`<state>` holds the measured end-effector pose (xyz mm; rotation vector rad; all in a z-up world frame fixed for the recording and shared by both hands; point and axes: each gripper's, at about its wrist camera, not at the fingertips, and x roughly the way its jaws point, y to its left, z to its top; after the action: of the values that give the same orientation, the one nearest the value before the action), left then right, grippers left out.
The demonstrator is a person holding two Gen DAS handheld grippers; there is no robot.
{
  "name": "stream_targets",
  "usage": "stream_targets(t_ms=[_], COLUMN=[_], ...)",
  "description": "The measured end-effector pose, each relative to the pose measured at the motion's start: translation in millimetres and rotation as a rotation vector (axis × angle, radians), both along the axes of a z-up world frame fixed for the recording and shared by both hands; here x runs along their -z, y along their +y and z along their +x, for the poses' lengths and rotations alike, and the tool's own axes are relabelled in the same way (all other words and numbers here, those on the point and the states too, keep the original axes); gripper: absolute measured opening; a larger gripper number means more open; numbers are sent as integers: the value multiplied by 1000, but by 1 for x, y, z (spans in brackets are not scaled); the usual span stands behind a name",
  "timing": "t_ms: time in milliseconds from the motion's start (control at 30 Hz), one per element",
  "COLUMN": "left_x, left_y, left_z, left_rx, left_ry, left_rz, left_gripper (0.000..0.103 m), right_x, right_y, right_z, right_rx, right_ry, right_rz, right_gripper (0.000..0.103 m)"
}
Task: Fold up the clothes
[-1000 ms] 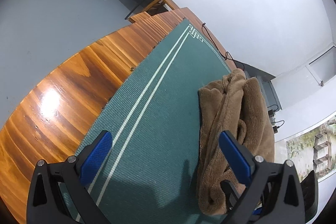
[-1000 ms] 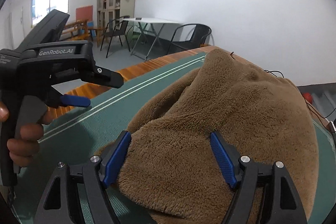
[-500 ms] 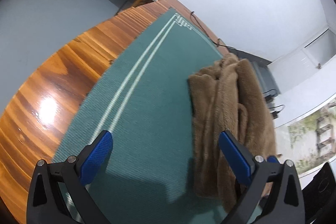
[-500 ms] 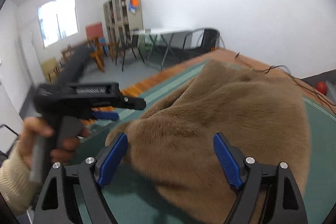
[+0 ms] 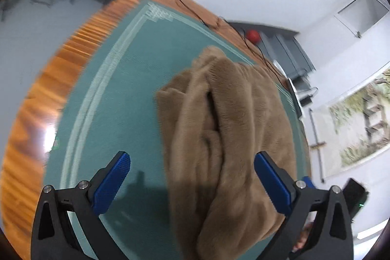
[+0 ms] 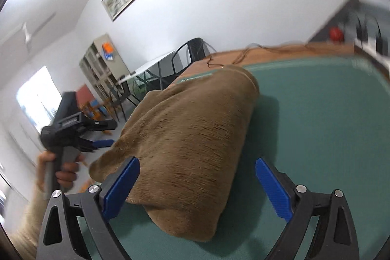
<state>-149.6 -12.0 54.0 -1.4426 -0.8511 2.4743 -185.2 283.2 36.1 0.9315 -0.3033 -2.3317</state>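
A brown fleece garment lies folded in a thick bundle on the green mat; it also shows in the right wrist view. My left gripper is open and empty, held above the near end of the bundle. My right gripper is open and empty, with its blue pads either side of the bundle's near end, above it. The left gripper, held in a hand, also shows at the left of the right wrist view.
The mat covers a wooden table with its edge at left. Black cables run along the far table edge by a red ball. Chairs, a folding table and shelves stand behind.
Both grippers have pulled back and swung round; the right gripper no longer presses into the fleece. The bundle lies further inside the left wrist view. Both jaws stay open.
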Motion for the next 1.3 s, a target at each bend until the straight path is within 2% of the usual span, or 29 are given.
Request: stream_targets(t_ms=[100,167,233,333,367,533,600,700,867,967,1033,1167,1300], left_x=[3,11,20,32,38,67,76,85,84,88,88,84,83], left_y=[-6,-13,-21,-26,-28,-39,-42,-43,-49,-44,-38,-18,-4], left_z=[-23,-32,-36,-40,-41,-40,-43,-45,-43,-51,-57,-70,-81], left_rx=[-60,-64,-61,-49,-33,32,29,36,73,92,119,170,194], left_ry=[-25,-54,-87,-107,-115,-112,-109,-99,-23,-31,-40,-69,-85], left_rz=[-174,-160,-95,-37,29,483,552,613,726,724,707,626,599], left_gripper=[102,102,102,102,102,102,102,102,103,103,103,103,103], right_x=[5,8,12,22,26,39,43,52,68,79,81,81,81], right_y=[18,26,31,37,38,43,42,44,54,54,49,33,17], right_z=[-6,-10,-15,-28,-35,-51,-56,-66,-84,-94,-97,-105,-116], right_rx=[9,20,31,47,53,55,54,66,105,109,104,84,72], right_ry=[-59,-69,-77,-112,-133,-214,-234,-271,-356,-414,-415,-426,-442], right_rz=[-44,-50,-52,-90,-113,-214,-236,-275,-366,-418,-412,-398,-388], right_gripper=[98,98,98,98,98,98,98,98,98,98,98,98,98])
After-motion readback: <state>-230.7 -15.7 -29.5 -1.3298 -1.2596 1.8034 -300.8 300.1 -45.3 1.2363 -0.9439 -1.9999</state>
